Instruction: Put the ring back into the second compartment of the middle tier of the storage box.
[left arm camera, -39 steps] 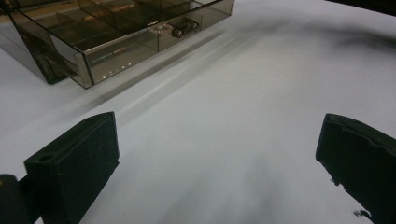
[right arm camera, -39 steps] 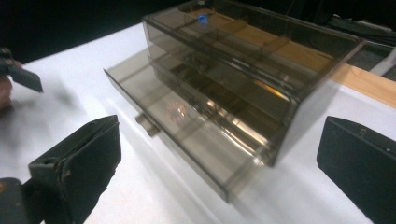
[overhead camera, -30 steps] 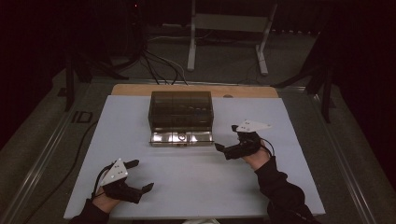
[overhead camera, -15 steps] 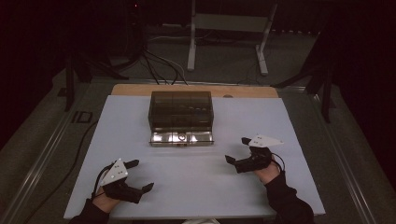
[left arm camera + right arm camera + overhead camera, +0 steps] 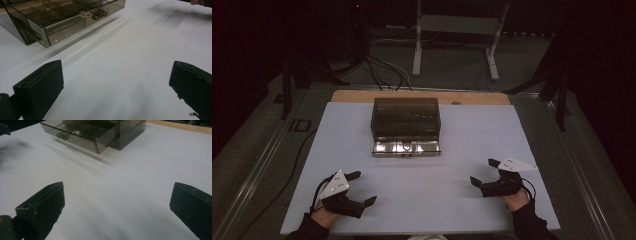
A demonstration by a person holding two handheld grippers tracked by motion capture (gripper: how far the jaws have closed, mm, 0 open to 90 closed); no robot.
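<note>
Table (image 5: 452, 200) with pale sheet, high view: smoky transparent drawer box (image 5: 405, 118) stands at the middle of the far half, its drawer (image 5: 407, 148) pulled out toward the person; left gripper (image 5: 357, 189) rests at the near left corner, jaws spread, holding nothing, well apart from the box; right gripper (image 5: 482, 171) rests at the near right, jaws spread, holding nothing, likewise well apart from the box; a hand and dark sleeve show behind each gripper at the bottom edge; a bare wooden strip (image 5: 362, 95) runs along the far edge of the table. Left gripper view: two black jaws stand wide apart with bare sheet between them; drawer box (image 5: 15, 22) at upper left with the open drawer (image 5: 75, 17) showing divided compartments and a small metal pull (image 5: 98, 14) on its front; contents too small to tell. Right gripper view: two black jaws stand wide apart over bare sheet; drawer box (image 5: 130, 130) at the top centre, open drawer (image 5: 82, 135) projecting to the left, a small pale item (image 5: 75, 132) inside it
</note>
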